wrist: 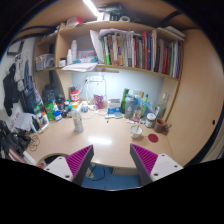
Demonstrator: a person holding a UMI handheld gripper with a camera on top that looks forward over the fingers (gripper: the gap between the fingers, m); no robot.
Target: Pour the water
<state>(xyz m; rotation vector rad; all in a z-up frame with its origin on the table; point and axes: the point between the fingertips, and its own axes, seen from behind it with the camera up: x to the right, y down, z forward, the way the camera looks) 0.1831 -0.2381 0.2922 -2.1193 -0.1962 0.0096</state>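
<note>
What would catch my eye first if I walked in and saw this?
Probably the row of colourful books on the shelf above the wooden desk, then the clutter of bottles and containers along the desk's back edge. Nearest you, the gripper hangs open and empty over the desk's front edge.

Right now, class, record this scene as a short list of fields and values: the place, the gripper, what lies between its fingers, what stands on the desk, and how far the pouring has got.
place: desk under a bookshelf
gripper: open, fingers apart, above the desk's near edge
between fingers: nothing held
on desk: bottles and small containers along the back, beyond the fingers
shelf: a row of upright books
pouring: not yet begun; no vessel in the grip
</note>
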